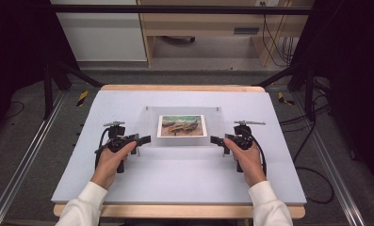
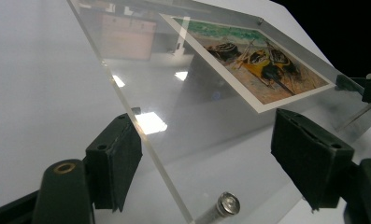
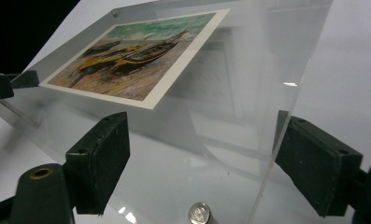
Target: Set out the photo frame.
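Observation:
A clear acrylic frame (image 1: pixel 151 129) holding a print of beached boats (image 1: pixel 182 125) lies on the white tabletop (image 1: pixel 175 174). My left gripper (image 1: pixel 144 141) sits at its near left corner, my right gripper (image 1: pixel 215 140) at its near right corner. In the left gripper view the panel's corner (image 2: pixel 174 154), with a metal stud (image 2: pixel 227 204), lies between the spread jaws of the left gripper (image 2: pixel 211 158); one pad is beside the side edge. In the right gripper view the other corner (image 3: pixel 230 140) lies between the jaws of the right gripper (image 3: pixel 206 163), with a slim gap at the outer pad. Neither pair visibly clamps.
The white board rests on a wooden table (image 1: pixel 175 88) with dark rails and cables (image 1: pixel 312 155) at the sides. A wooden shelf unit (image 1: pixel 203 28) stands beyond the far edge. Each gripper's tip appears in the other's view: the right gripper (image 2: pixel 360 88) and the left gripper (image 3: pixel 10 84).

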Motion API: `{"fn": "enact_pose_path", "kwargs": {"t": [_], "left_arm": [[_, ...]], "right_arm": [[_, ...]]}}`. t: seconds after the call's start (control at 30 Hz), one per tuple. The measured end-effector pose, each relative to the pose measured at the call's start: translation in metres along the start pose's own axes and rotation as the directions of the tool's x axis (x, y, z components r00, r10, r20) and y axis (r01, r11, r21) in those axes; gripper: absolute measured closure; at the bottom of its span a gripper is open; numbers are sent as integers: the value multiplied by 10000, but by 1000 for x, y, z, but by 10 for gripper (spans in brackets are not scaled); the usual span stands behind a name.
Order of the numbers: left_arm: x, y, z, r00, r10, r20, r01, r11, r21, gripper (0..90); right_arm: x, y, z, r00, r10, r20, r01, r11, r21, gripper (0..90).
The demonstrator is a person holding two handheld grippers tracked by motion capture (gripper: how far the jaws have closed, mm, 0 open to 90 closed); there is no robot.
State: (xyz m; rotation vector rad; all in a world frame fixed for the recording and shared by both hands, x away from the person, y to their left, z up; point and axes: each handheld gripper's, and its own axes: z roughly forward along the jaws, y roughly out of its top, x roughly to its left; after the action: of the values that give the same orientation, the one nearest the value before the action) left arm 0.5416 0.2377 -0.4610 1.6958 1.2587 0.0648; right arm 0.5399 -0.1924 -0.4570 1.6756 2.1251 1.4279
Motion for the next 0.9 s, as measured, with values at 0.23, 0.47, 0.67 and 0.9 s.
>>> {"fn": "enact_pose_path", "kwargs": {"t": [0.23, 0.47, 0.67, 0.9], "left_arm": [[-2, -4, -3, 10000, 26, 11, -26, 9998, -206, 268], [-7, -9, -9, 9991, 404, -138, -410, 9983, -417, 291], [-16, -15, -19, 9962, 777, -391, -796, 9957, -483, 334], [-24, -21, -26, 9920, 1061, -681, -1098, 9925, -534, 362]], "right_arm": [[0, -5, -4, 9999, -111, -54, 110, 9998, -190, 208], [5, -7, -10, 9982, -593, 82, 595, 9979, -251, 212], [11, -13, -18, 9927, -1171, 271, 1181, 9922, -397, 233], [19, -18, -26, 9870, -1463, 661, 1494, 9877, -461, 279]]}}
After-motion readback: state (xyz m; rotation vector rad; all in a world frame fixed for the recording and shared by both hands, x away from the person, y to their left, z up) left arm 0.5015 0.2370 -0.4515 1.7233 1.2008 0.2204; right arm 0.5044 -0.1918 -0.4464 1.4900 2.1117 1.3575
